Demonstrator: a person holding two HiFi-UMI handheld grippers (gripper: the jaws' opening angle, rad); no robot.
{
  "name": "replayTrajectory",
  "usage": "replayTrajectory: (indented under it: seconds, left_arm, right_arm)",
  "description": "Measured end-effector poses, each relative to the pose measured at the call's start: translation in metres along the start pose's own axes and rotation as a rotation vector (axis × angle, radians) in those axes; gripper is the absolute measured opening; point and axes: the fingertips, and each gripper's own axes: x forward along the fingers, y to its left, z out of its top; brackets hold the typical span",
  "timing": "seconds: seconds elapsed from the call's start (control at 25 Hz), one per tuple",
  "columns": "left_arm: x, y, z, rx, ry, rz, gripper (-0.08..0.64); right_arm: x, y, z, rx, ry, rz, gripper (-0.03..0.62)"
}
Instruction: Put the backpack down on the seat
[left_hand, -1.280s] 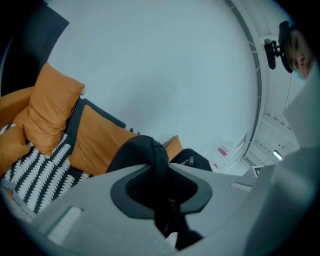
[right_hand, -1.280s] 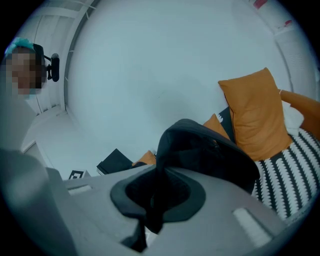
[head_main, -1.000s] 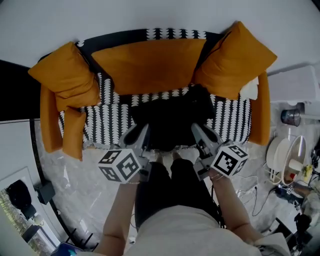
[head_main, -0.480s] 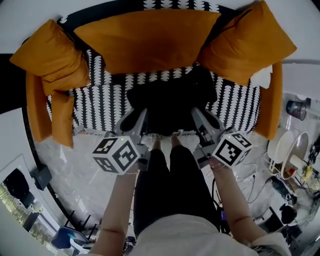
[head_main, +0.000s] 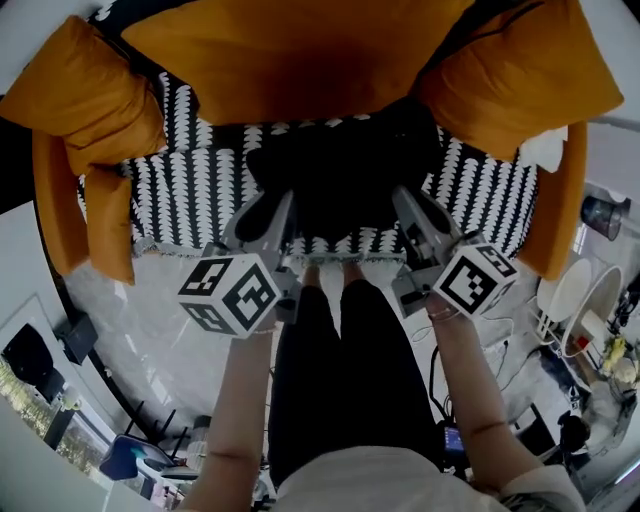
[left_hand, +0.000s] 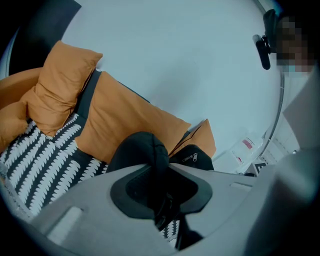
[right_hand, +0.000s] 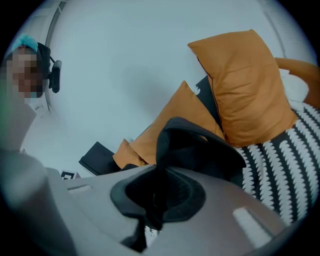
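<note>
The black backpack (head_main: 345, 185) lay across the middle of the sofa (head_main: 556, 215), on its black-and-white patterned seat (head_main: 180, 195). The bag's far side reached the orange back cushion (head_main: 290, 60) and its near side sat close to the sofa's front edge. Whether the bag's full weight rested on the seat could not be told.

The left gripper (head_main: 268, 222) stood at the sofa's front edge, left of centre. Its jaws were drawn nearly together and pinched a black padded strap (left_hand: 142, 150) of the backpack, which rose out from between them. The right gripper (head_main: 418, 218) stood at the same edge, right of centre. Its jaws were narrower still, clamped on a thin strap loop (right_hand: 172, 132) that arched up from the pads towards the bag.

Two loose orange pillows leaned in the sofa's corners, the left pillow (head_main: 80, 100) and the right pillow (head_main: 525, 80). The person's legs (head_main: 345, 370), in dark trousers, stood just before the sofa's front edge, between the two grippers.
</note>
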Motion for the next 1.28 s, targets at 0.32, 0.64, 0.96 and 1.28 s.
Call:
replayTrajectory:
  seconds: [0.32, 0.64, 0.96, 1.28]
  left_arm:
    - [0.025, 0.035, -0.012, 0.011, 0.045, 0.018, 0.071]
    - [0.044, 0.052, -0.029, 0.009, 0.069, 0.036, 0.071]
    - [0.056, 0.091, -0.048, -0.075, 0.082, 0.064, 0.071]
    - [0.047, 0.099, -0.042, -0.18, 0.047, 0.105, 0.129]
  right_arm:
    - [0.024, -0.035, -0.019, 0.035, 0.013, -0.061, 0.026]
    - [0.029, -0.057, -0.03, 0.057, 0.024, -0.072, 0.042]
    - [0.042, -0.076, -0.039, 0.064, 0.04, -0.1, 0.082]
    - [0.036, -0.081, -0.038, 0.077, 0.05, -0.196, 0.167]
